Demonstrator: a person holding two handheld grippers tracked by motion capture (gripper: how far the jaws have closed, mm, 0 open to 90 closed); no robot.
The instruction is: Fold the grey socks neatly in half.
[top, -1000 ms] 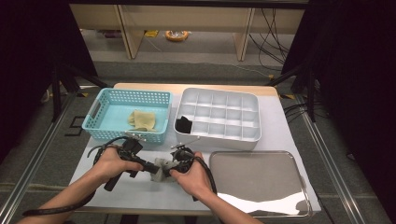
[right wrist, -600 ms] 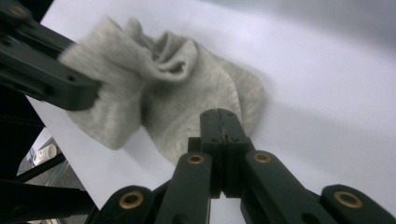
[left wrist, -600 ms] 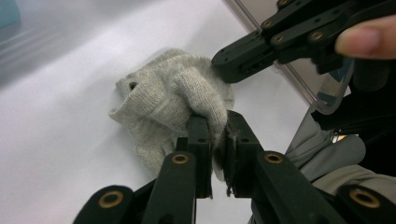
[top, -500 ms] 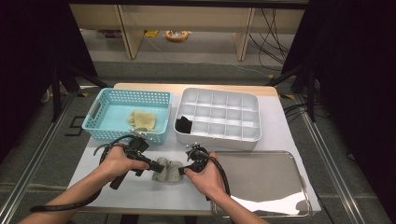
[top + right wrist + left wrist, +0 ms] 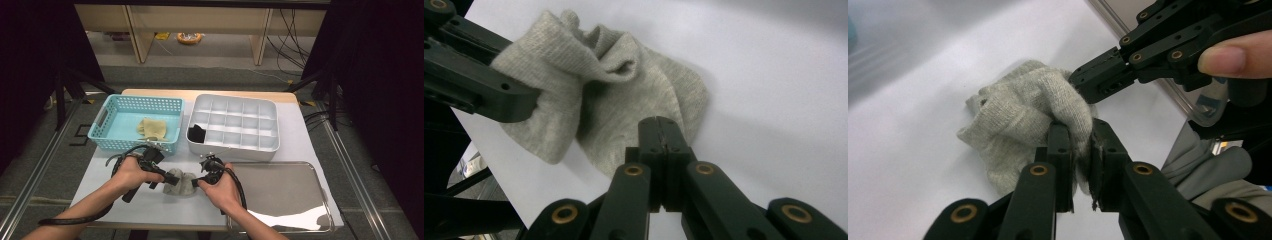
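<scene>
A crumpled grey knitted cloth (image 5: 181,182) lies on the white table near its front edge, between my two grippers. My left gripper (image 5: 162,180) comes in from the left, and in the left gripper view it (image 5: 1075,130) is shut on a fold of the cloth (image 5: 1018,110). My right gripper (image 5: 196,182) comes in from the right. Its jaws (image 5: 659,122) stand pressed together with their tips at the cloth (image 5: 624,85). Whether fabric is pinched between them I cannot tell. The right gripper (image 5: 1078,82) meets the cloth just beyond my left jaws.
A turquoise basket (image 5: 100,132) at the back left holds a beige cloth (image 5: 150,127). Beside it stands a white compartment tray (image 5: 232,145) with a black item (image 5: 197,132) in a left cell. A shiny metal tray (image 5: 285,195) lies at the front right.
My right hand has shifted a little to the right, and the cloth now lies slightly more spread between the grippers. The left hand has barely moved.
</scene>
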